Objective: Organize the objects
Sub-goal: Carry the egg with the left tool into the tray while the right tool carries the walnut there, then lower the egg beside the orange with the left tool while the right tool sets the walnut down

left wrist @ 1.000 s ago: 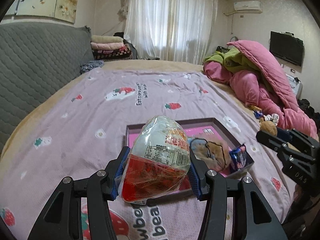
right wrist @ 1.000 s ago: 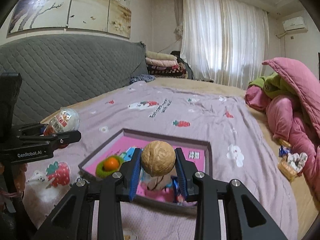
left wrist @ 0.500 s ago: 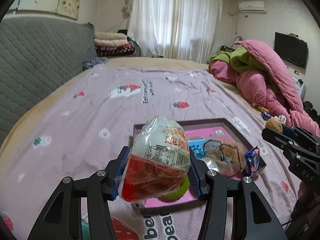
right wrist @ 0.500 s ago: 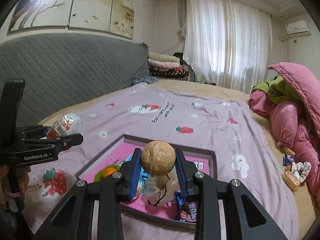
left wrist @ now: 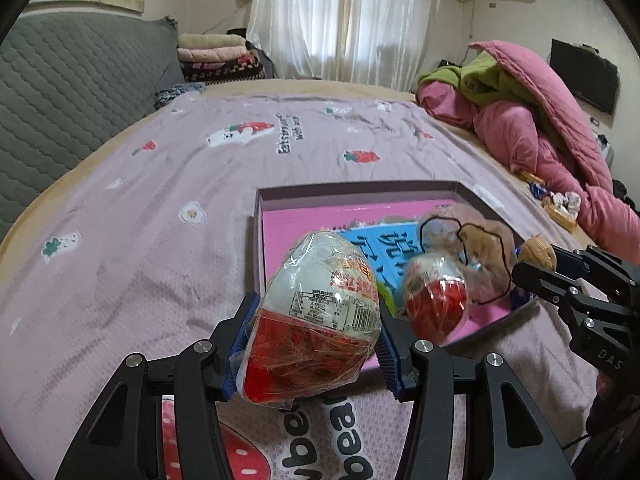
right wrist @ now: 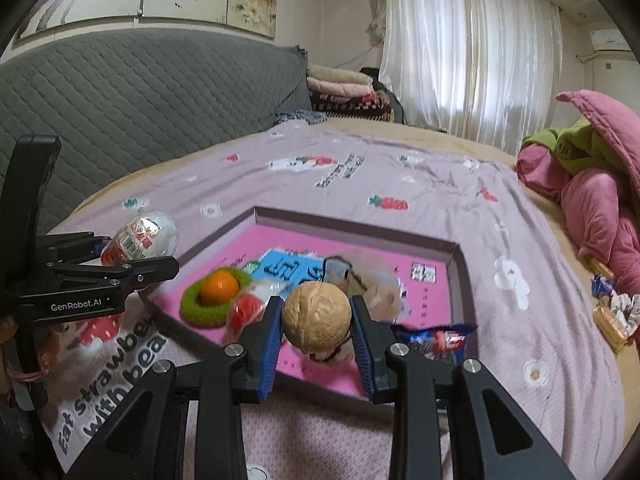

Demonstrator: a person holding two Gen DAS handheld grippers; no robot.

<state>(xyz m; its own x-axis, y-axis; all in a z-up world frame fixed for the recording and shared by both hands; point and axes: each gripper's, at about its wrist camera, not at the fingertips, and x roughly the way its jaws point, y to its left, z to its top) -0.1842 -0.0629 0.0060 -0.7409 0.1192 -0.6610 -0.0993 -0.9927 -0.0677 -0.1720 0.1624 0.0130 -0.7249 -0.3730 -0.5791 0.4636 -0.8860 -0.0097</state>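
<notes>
My left gripper [left wrist: 314, 334] is shut on a wrapped white-and-red egg toy [left wrist: 314, 316], held over the near left corner of the pink-lined tray [left wrist: 360, 194]. The egg toy [right wrist: 140, 236] and left gripper [right wrist: 132, 258] also show at the left of the right wrist view. My right gripper [right wrist: 318, 328] is shut on a walnut [right wrist: 317, 317] above the tray's [right wrist: 460, 256] near edge. The walnut [left wrist: 538, 252] and right gripper [left wrist: 540, 266] appear at the right in the left wrist view. In the tray lie a second egg toy [left wrist: 436, 300], a bagged brown plush [left wrist: 480, 248], an orange [right wrist: 219, 287] in a green ring [right wrist: 200, 312] and a candy wrapper [right wrist: 434, 338].
The tray rests on a lilac strawberry-print bedspread [left wrist: 160, 208]. A grey quilted headboard [right wrist: 140, 100] runs along the left. Pink and green quilts [left wrist: 532, 120] are piled at the right, with small snacks [right wrist: 612, 316] near them. Folded blankets [left wrist: 216, 56] lie at the far end.
Both grippers have sunk toward the tray with their loads, so the tray and its contents look larger and closer. Grips are unchanged.
</notes>
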